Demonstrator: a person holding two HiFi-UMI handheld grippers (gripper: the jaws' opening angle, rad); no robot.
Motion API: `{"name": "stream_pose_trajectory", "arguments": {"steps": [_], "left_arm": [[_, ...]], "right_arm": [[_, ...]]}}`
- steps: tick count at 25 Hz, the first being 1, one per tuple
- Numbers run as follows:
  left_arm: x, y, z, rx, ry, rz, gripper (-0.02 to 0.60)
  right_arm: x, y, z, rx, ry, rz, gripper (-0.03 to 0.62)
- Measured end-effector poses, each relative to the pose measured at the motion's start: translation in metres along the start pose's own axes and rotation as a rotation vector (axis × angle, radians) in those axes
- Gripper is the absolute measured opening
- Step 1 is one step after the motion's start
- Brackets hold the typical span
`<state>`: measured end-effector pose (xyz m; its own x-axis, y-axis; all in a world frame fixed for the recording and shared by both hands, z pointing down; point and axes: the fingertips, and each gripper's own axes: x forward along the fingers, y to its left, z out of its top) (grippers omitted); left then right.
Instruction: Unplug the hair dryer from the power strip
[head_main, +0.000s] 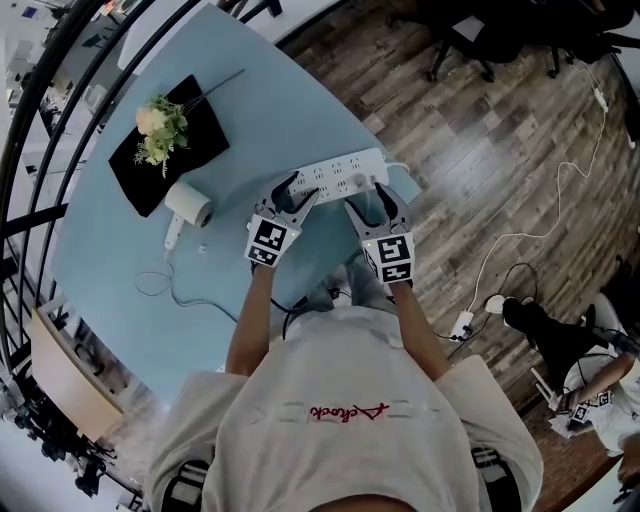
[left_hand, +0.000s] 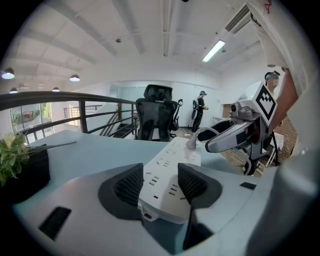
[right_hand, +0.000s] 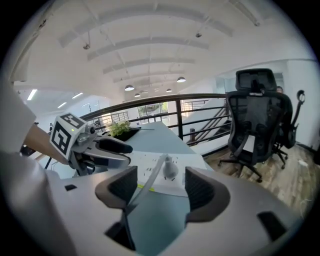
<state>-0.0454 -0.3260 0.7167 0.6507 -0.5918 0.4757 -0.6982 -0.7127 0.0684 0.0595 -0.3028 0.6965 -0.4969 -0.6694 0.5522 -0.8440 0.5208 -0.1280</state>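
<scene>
Left claw (left_hand: 160, 183) is closed on the near end of the strip (left_hand: 169, 159), its pads pressing both long sides and pinning it to the surface (head_main: 300, 110). Right claw (right_hand: 161, 187) is spread wide and holds nothing. The cord (right_hand: 148, 186) runs loosely up through its gap to the white plug (right_hand: 170, 170) just ahead, which is still seated in the strip. This looks like the reach-for-the-plug step: the right claw needs to slide forward, close squarely on the plug body and pull straight out while the left braces, with the dryer (head_main: 188, 203) lying farther off beside the black tray (head_main: 130, 165).
</scene>
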Motion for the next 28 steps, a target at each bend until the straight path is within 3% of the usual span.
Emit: {"name": "stream_pose_trajectory", "arguments": {"steps": [11,19,28], "left_arm": [[-0.001,0.001,0.0,0.001,-0.004,-0.005,0.204],[-0.001,0.001,-0.002,0.004,-0.005,-0.007,0.202],[-0.002,0.0,-0.002,0.006,-0.002,-0.004,0.202]], "right_arm": [[0.025,-0.009,-0.002,-0.037,0.041,-0.042,0.287],[0.03,-0.009,-0.002,-0.075,0.026,-0.066,0.235],[0.029,-0.017,-0.001,-0.056,0.037,-0.086,0.127]]}}
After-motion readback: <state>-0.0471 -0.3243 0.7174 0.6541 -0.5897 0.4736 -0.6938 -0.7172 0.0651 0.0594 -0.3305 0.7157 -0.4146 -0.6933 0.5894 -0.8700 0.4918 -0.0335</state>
